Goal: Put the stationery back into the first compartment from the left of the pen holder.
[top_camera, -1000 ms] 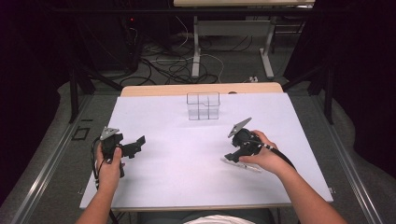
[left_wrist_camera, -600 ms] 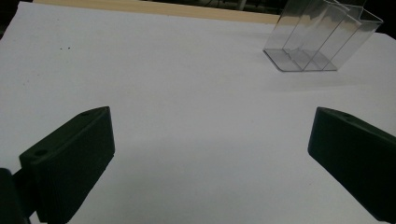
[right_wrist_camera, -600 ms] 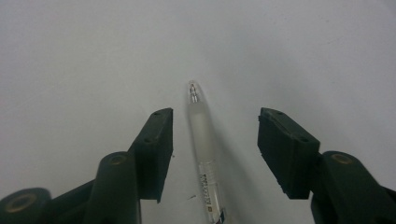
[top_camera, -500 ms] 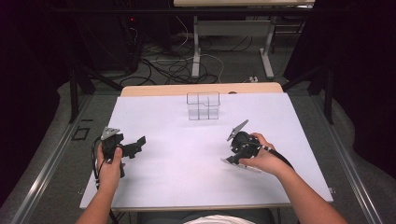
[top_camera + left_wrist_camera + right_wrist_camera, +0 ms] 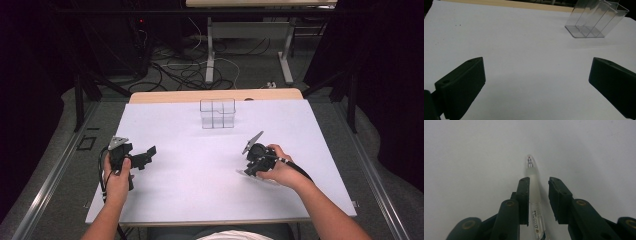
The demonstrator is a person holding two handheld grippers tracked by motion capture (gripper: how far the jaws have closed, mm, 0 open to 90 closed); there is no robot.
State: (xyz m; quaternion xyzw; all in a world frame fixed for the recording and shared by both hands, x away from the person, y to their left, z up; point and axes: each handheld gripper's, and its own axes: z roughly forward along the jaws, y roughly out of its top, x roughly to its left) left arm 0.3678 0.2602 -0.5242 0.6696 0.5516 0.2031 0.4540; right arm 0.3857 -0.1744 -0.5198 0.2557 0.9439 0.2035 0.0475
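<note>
My right gripper [image 5: 537, 185] has just been closing its jaws around a clear pen [image 5: 534, 195] lying flat on the white counter [image 5: 200, 165], the left pad touching the barrel while a gap remains at the right pad, so I judge the grasp nearly made but not yet firm. My left gripper [image 5: 536, 82] hovers with jaws wide apart and nothing between them, facing the clear organizer [image 5: 596, 20] at the counter's far edge.
</note>
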